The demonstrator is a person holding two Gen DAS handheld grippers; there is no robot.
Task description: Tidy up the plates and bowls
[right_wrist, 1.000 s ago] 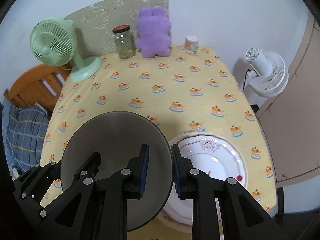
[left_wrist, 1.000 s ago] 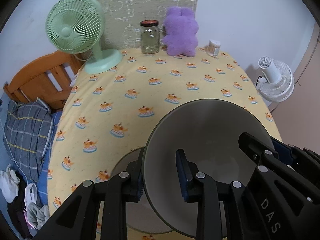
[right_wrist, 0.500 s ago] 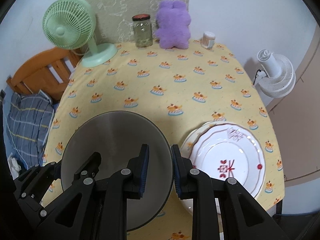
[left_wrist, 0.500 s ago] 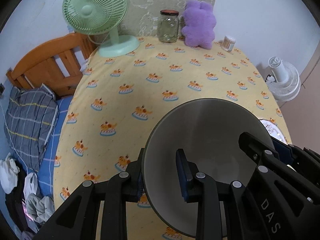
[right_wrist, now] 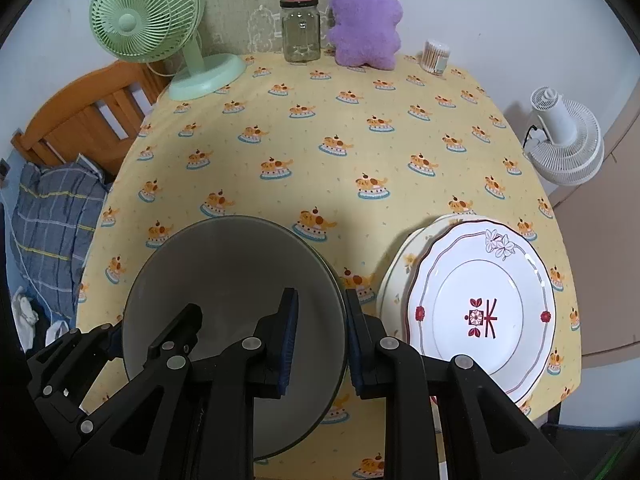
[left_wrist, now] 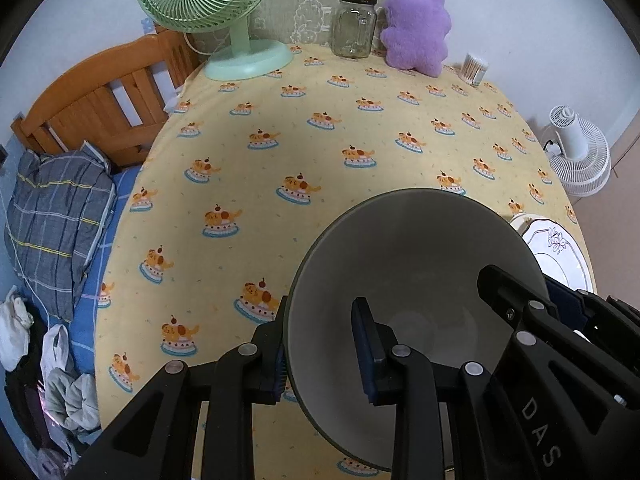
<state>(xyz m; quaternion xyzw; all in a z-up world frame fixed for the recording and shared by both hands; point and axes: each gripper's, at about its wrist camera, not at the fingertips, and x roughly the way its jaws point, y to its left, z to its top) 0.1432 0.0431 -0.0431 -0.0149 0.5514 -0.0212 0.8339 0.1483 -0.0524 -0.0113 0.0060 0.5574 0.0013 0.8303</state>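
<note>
Left gripper (left_wrist: 324,354): its jaws are clamped on the left rim of the grey bowl (left_wrist: 408,264), one pad outside the wall and one inside.
Right gripper (right_wrist: 320,344): its jaws are clamped on the opposite, right rim of the same bowl, again one pad on each side of the wall.
Grey bowl: held between the two grippers above the near part of the bench (right_wrist: 360,140), mouth tipped toward the cameras, inside bare. Whether its base touches the cloth cannot be told.
White plate (right_wrist: 484,312): lies just right of the bowl at the bench's near right corner, scalloped rim, red motif in the middle, flower at the upper edge.
Cream plate (right_wrist: 400,276): lies under the white plate, only its left edge showing.
Tablecloth (left_wrist: 320,160): yellow, printed with small dog-and-cake figures, covers the whole bench.
Green fan (right_wrist: 148,24): stands at the far left corner of the bench.
Glass jar (right_wrist: 301,32): dark lid, at the far edge, just left of the purple plush toy (right_wrist: 366,20).
Cotton swab tub (right_wrist: 436,54): far right corner.
White fan (right_wrist: 564,136): on the floor beyond the bench's right side.
Wooden bed frame (left_wrist: 96,104): left of the bench, with a grey checked pillow (left_wrist: 52,216) on it.
</note>
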